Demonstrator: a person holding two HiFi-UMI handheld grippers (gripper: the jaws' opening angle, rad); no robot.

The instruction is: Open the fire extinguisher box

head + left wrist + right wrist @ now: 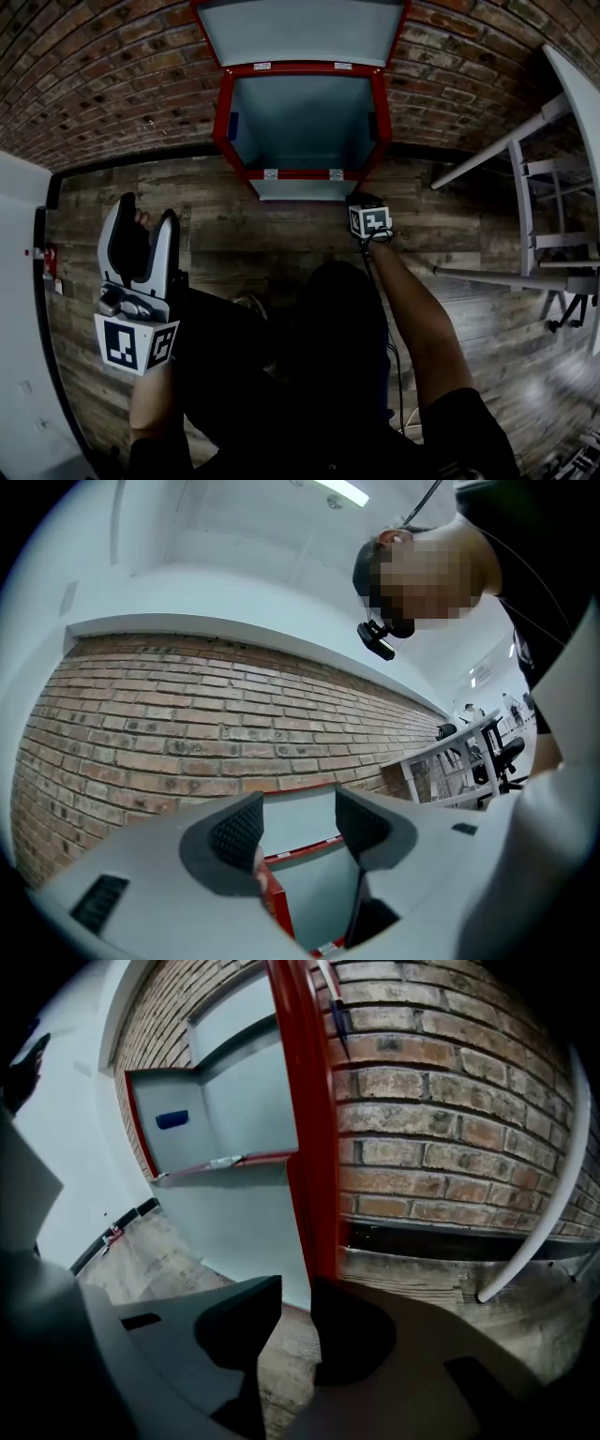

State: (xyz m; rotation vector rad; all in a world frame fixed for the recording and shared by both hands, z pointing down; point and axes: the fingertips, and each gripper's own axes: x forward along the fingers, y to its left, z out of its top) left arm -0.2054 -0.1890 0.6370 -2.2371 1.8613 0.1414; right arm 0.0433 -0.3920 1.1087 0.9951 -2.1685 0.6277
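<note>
Box edge just beyond right gripper

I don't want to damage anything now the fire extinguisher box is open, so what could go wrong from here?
1. The right gripper sits right beside the red edge of the open fire extinguisher box, its jaws apart and holding nothing. A stray move could knock it against the metal.
2. The white rack stands close on the right, so a wide swing of that arm might hit it.
</note>
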